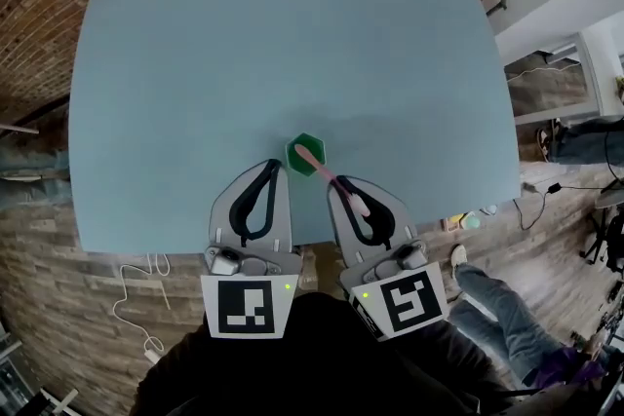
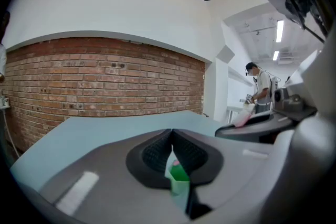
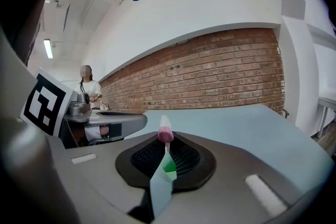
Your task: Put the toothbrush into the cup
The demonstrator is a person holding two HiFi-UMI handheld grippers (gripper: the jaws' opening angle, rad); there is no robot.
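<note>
A green hexagonal cup [image 1: 305,154] stands near the front edge of the blue table [image 1: 244,44]. A pink toothbrush [image 1: 327,174] slants from over the cup's opening back across my right gripper [image 1: 333,180], which is shut on it around mid-length. In the right gripper view the brush's pink and white end [image 3: 165,134] sticks up between the pads, and the cup [image 3: 168,165] shows through the gap below. My left gripper [image 1: 272,165] is just left of the cup, shut and holding nothing. In its own view the cup [image 2: 179,173] shows in the slit under the pads.
The table's front edge runs just under both grippers. A brick wall [image 2: 105,86] stands beyond the far side. A person's legs [image 1: 497,307] and cables [image 1: 136,297] are on the floor beside the table. Another person [image 2: 260,86] stands in the back room.
</note>
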